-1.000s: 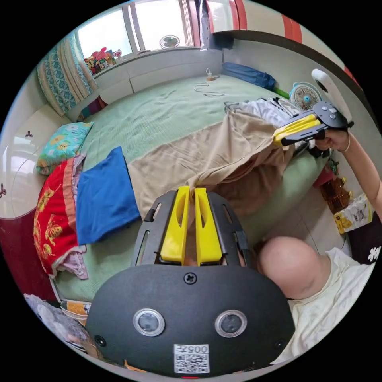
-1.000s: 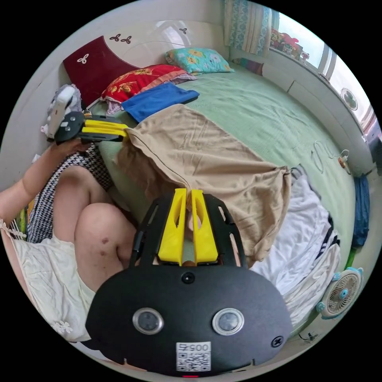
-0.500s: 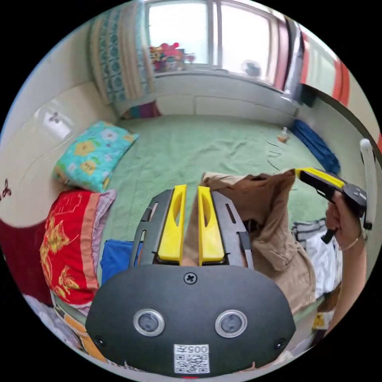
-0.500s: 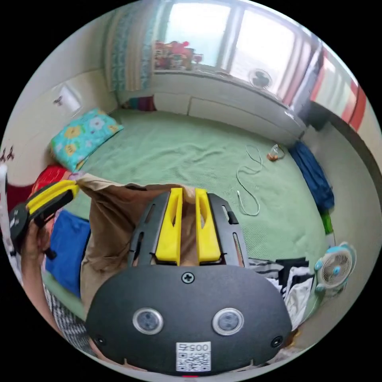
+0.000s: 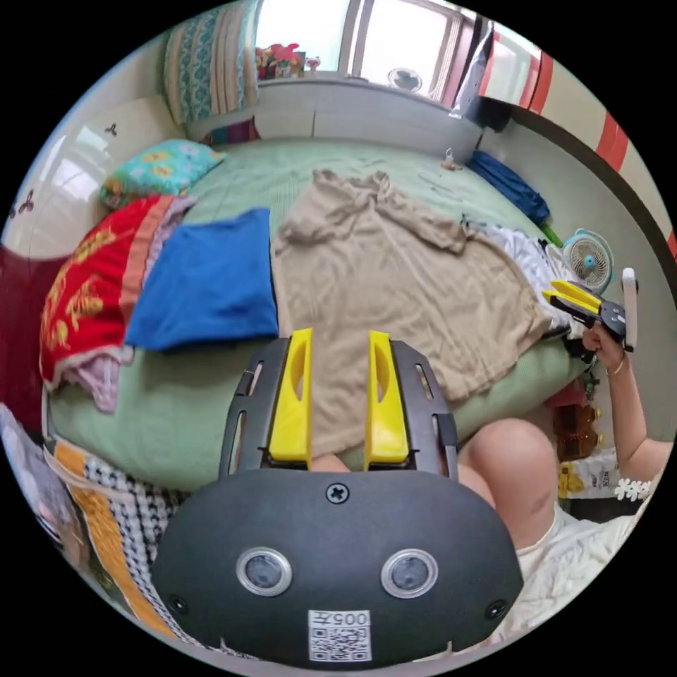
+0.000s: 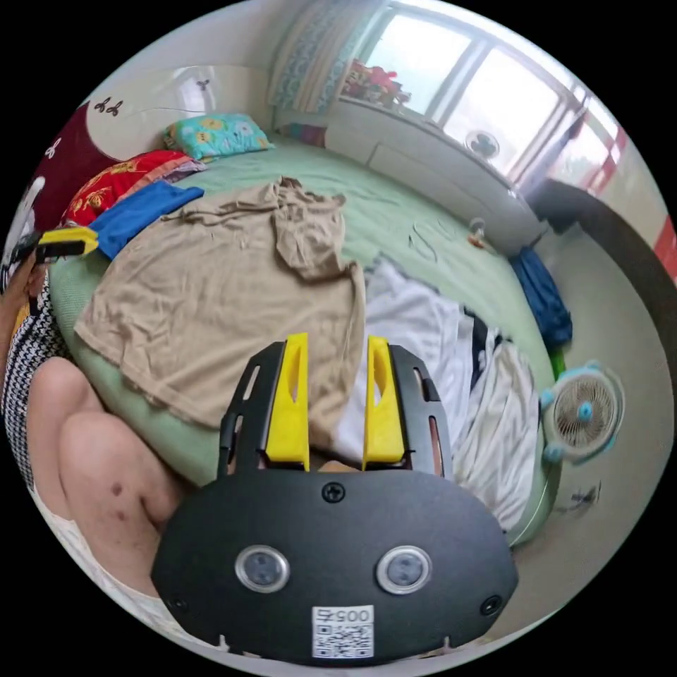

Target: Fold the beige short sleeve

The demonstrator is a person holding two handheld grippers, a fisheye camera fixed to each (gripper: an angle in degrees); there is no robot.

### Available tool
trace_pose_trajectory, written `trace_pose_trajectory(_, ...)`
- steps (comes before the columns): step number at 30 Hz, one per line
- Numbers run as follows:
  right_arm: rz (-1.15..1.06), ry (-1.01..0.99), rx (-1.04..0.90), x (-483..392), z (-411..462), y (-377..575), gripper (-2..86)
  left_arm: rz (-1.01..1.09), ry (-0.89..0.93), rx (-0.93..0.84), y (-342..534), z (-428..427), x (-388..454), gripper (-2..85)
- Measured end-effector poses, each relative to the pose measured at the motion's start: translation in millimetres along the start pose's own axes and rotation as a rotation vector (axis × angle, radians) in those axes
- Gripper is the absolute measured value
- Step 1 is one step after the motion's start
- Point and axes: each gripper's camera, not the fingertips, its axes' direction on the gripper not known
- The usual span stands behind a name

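Plainly the beige shirt (image 5: 395, 282) lay spread on the green bed (image 5: 183, 416), rumpled near its collar; both the left gripper (image 5: 338, 384) and right gripper (image 6: 336, 391) stood wide, empty. Soft, light cloth: probably best pinched at the hem corners.

Window-ledge toys (image 5: 281, 58) (too small)

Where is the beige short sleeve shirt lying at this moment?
The beige shirt lies spread out on the green bed, between the folded blue cloth and the white clothes; its lower hem hangs over the bed edge near the person's knee.
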Motion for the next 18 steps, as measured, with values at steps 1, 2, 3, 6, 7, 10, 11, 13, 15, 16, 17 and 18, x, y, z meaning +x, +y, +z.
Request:
trace_pose_trajectory(1,0.022,0.015,-0.017,-3,1,14,11.6,-0.017,-0.004,-0.005,7,3,-1,12.7)
trace_pose_trajectory(2,0.033,0.027,-0.02,-4,1,19,11.6,-0.048,-0.008,-0.006,17,7,-4,12.9)
trace_pose_trajectory(3,0.052,0.05,-0.017,-7,2,27,11.6,-0.075,-0.018,-0.004,24,11,-7,13.1)
trace_pose_trajectory(6,0.105,-0.002,-0.05,-7,9,36,11.4,-0.134,-0.062,-0.032,35,23,-18,13.3)
trace_pose_trajectory(7,0.118,-0.019,-0.056,-8,13,37,11.0,-0.144,-0.055,-0.041,36,25,-20,13.4)
trace_pose_trajectory(10,0.142,0.008,-0.085,-11,22,40,8.7,-0.175,-0.047,-0.055,41,38,-27,13.2)
trace_pose_trajectory(11,0.148,0.012,-0.085,-11,23,40,7.9,-0.182,-0.059,-0.043,41,38,-28,13.0)
trace_pose_trajectory(13,0.168,0.018,-0.052,-15,19,44,4.7,-0.192,-0.085,-0.036,40,37,-28,12.0)
trace_pose_trajectory(15,0.151,-0.003,-0.023,-19,12,47,1.9,-0.176,-0.075,-0.027,41,36,-27,7.9)
trace_pose_trajectory(16,0.133,-0.007,-0.018,-22,9,49,0.3,-0.167,-0.06,-0.029,41,36,-27,6.4)
trace_pose_trajectory(17,0.12,-0.003,-0.02,-23,8,50,-0.2,-0.166,-0.064,-0.035,41,33,-26,4.2)
trace_pose_trajectory(18,0.1,0.014,-0.025,-25,5,50,-0.9,-0.16,-0.066,-0.019,41,26,-26,2.7)
